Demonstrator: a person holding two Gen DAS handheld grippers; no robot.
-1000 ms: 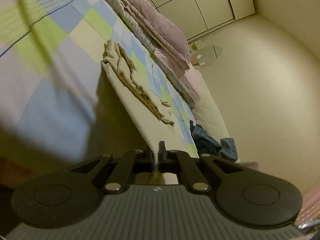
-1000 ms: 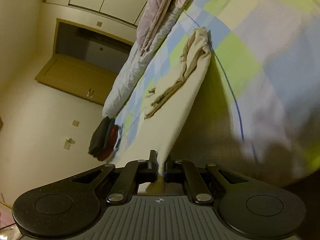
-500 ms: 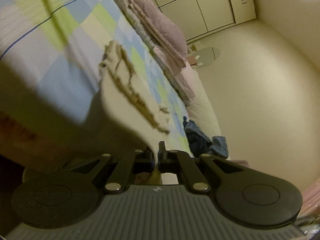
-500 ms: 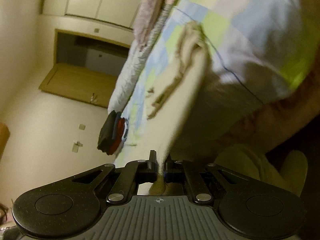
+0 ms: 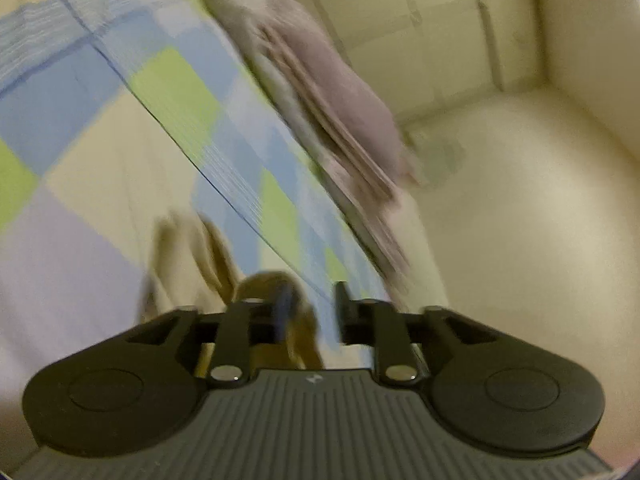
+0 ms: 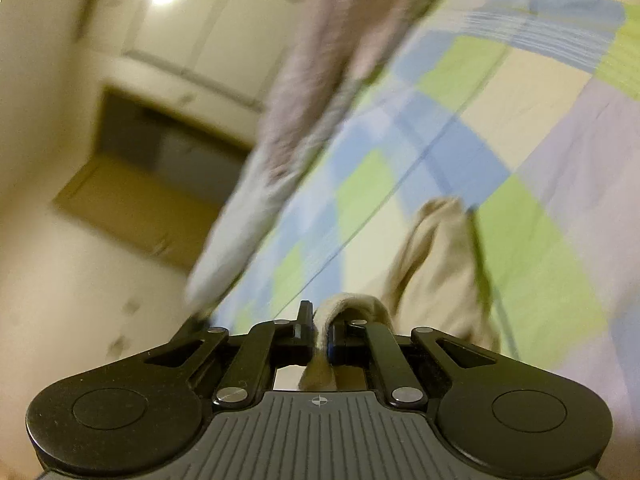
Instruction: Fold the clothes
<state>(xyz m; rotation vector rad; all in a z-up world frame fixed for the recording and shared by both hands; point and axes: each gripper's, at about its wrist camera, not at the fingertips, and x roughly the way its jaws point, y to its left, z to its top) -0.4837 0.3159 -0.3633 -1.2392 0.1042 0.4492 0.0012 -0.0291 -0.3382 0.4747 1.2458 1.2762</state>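
Two grippers, both jaws opening. Left gripper (image 5: 310,310): jaws apart, beige garment (image 5: 276,292) loose between them, not pinched. Right gripper (image 6: 320,330): a beige fold still sits between the jaws; contact on the pads unclear. Garment lies on the checked bedspread (image 5: 168,80), its long axis running from the fingertips toward the far side. Both hands equally near; the release looks nearly done.

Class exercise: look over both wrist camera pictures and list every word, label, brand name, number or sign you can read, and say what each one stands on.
No words or numbers can be read in either view.
Left gripper: a small pale mark on its ribbed body, too small and blurred to read.
Right gripper: a small circle with a cross, a sign, not text.
Checked bedspread and beige garment: no print or label visible.
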